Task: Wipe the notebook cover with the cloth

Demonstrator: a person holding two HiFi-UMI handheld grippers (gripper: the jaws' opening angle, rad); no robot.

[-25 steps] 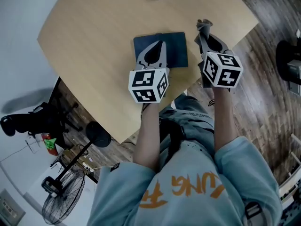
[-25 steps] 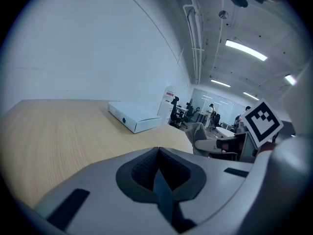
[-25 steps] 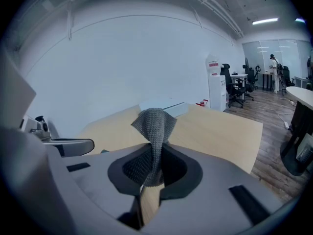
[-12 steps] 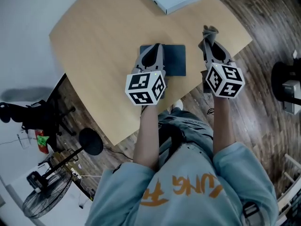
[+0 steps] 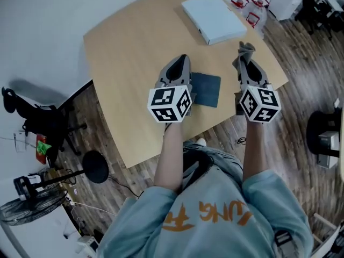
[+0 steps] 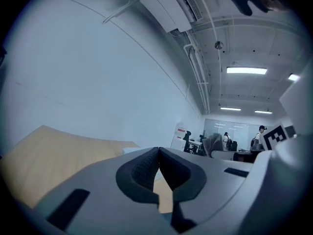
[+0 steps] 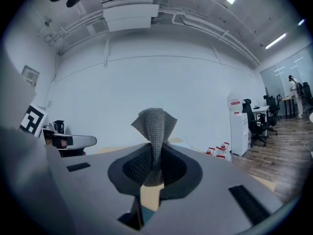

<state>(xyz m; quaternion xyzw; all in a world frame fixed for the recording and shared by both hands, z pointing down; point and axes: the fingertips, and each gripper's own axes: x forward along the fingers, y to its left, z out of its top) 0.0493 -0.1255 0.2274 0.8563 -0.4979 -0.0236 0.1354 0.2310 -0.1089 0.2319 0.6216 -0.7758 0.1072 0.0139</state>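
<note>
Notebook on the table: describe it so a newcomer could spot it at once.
On the light wooden table, look toward the edge nearest the person, between the left gripper and the right gripper, which grips the cloth. The notebook lies flat there: small, dark blue-grey, unlike the larger pale blue slab at the far side.

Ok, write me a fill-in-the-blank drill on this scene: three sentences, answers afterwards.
1. The right gripper is shut on the grey knitted ___.
2. The left gripper has its jaws together and holds ___.
3. The dark blue rectangular notebook lies flat on the pale wooden ___.
Answers: cloth; nothing; table.
</note>
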